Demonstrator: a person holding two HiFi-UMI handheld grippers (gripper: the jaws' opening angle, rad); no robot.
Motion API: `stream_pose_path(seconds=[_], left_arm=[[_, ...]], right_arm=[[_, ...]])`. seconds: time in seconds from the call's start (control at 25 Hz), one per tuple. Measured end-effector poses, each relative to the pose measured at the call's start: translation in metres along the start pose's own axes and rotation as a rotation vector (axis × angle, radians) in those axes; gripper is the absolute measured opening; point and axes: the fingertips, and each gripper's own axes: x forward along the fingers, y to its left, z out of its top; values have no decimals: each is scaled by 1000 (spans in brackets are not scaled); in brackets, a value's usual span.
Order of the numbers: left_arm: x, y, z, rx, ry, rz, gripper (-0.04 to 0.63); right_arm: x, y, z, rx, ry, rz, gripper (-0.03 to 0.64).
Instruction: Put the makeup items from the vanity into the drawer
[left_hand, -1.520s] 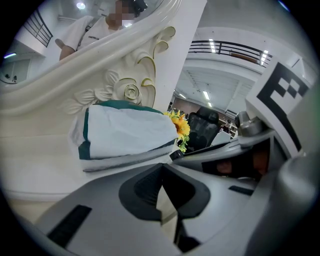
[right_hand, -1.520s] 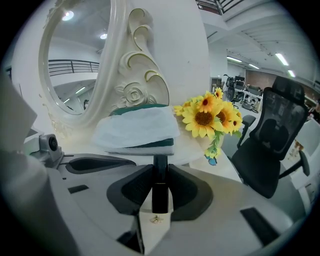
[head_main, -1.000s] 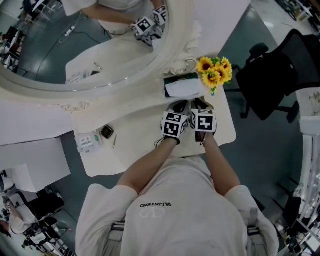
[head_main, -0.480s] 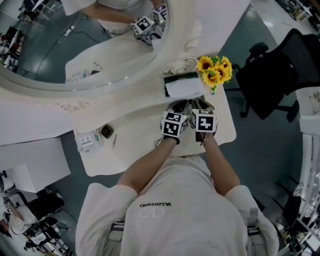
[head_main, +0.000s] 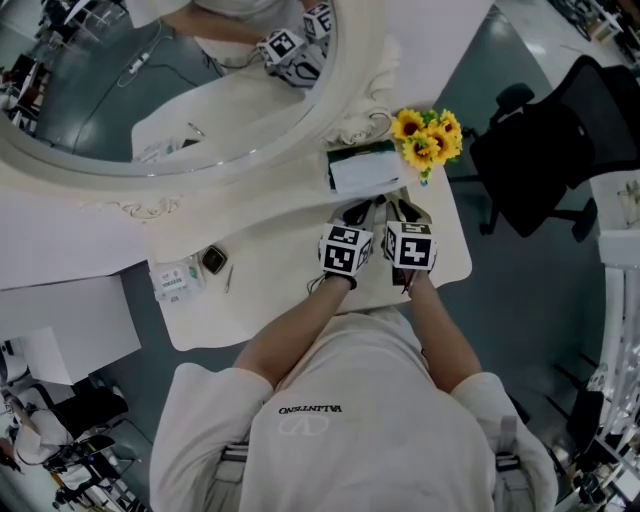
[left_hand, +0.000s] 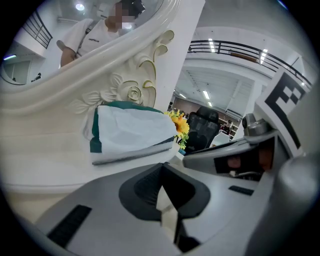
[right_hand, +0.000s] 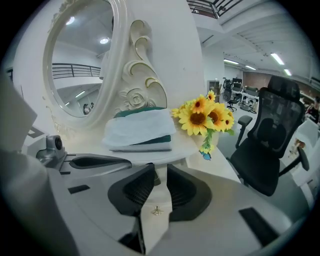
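Note:
The makeup items lie at the left end of the cream vanity (head_main: 280, 260): a white packet (head_main: 175, 282), a small dark compact (head_main: 213, 263) and a thin pencil (head_main: 229, 281). Both grippers hover side by side at the vanity's front edge, far right of those items. My left gripper (head_main: 362, 212) (left_hand: 162, 167) has its jaws together with nothing in them. The jaws of my right gripper (head_main: 402, 210) (right_hand: 160, 171) are closing. A small gold drawer knob (right_hand: 157, 210) shows in the narrow gap between them, and cream surface is visible on both sides of it.
A green and white tissue pack (head_main: 365, 170) (right_hand: 140, 131) lies just beyond the grippers, below the oval mirror's carved frame (head_main: 350, 110). Sunflowers (head_main: 428, 140) (right_hand: 205, 117) stand at the back right corner. A black office chair (head_main: 545, 160) is right of the vanity.
The two grippers have drifted very slightly apart, the right one a touch to the right. Nothing on the vanity has moved.

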Motion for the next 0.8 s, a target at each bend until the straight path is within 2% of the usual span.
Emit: stream_pose_path(seconds=[0.16, 0.24, 0.56, 0.68, 0.8], left_arm=[[-8, 2, -2, -2, -8, 10, 0], [-14, 2, -3, 0, -16, 14, 0], [-54, 15, -4, -26, -61, 58, 0], [-78, 26, 1, -66, -97, 66, 0], [-108, 44, 4, -53, -135, 111, 0]], right_arm=[[-10, -5, 3, -8, -39, -27, 24], [-14, -6, 4, -2, -53, -32, 11], [-35, 7, 0, -11, -85, 13, 11], [-47, 11, 10, -11, -133, 41, 9], [-55, 15, 22, -35, -181, 58, 9]])
